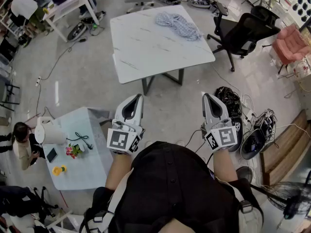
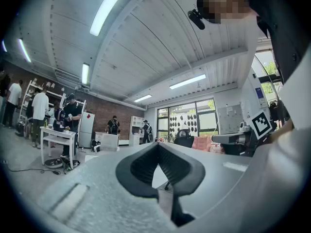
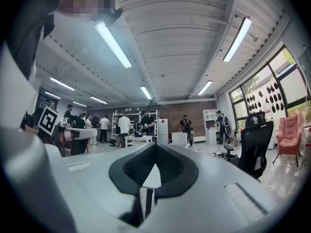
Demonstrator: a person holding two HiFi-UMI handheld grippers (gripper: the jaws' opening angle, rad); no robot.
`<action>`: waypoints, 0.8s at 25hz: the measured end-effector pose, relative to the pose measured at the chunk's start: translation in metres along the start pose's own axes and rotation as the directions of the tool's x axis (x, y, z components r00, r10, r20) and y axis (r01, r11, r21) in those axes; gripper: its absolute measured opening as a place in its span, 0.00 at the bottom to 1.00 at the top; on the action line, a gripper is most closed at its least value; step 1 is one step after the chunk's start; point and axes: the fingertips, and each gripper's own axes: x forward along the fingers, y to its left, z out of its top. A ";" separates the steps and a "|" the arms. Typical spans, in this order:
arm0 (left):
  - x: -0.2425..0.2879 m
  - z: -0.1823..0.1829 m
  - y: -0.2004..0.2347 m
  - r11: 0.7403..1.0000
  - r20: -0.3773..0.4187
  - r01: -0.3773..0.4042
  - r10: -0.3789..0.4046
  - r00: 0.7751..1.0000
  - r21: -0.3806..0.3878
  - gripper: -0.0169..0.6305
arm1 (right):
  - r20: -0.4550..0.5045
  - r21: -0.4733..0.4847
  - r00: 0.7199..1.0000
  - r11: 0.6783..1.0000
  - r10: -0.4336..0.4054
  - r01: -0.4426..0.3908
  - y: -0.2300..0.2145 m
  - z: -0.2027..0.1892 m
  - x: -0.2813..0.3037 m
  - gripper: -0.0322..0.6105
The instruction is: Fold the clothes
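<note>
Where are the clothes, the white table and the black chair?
clothes point(image 1: 178, 24), head view, middle of the crumpled heap.
white table point(image 1: 146, 50), head view, bare part of its top.
black chair point(image 1: 245, 32), head view, middle of its dark body.

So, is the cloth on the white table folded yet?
No, the cloth lies crumpled in a heap on the table.

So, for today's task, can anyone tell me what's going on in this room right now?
A person holds a gripper in each hand. The left gripper and right gripper both point level, and both are shut and empty. The person stands back from a white table, where a crumpled checked garment lies near a far corner. Nothing touches the garment, so folding has not yet begun.
</note>
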 end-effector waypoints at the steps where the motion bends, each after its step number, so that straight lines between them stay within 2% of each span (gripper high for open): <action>1: 0.001 0.000 -0.001 1.000 0.001 0.002 -0.002 1.000 0.001 0.03 | 0.003 -0.002 1.000 1.000 0.004 -0.004 -0.001 0.001 0.000 0.05; 7: 0.005 -0.002 -0.008 1.000 -0.004 0.008 -0.008 1.000 0.010 0.03 | 0.005 0.004 1.000 1.000 0.017 -0.017 -0.005 -0.001 -0.001 0.05; 13: 0.010 -0.003 -0.013 1.000 -0.007 0.010 -0.010 1.000 0.009 0.03 | 0.027 0.069 0.999 0.997 0.022 -0.024 -0.014 0.001 -0.005 0.05; 20: 0.023 -0.006 -0.025 1.000 -0.005 0.008 -0.008 1.000 -0.007 0.03 | 0.033 0.036 0.999 0.999 0.013 -0.015 -0.026 0.003 -0.012 0.07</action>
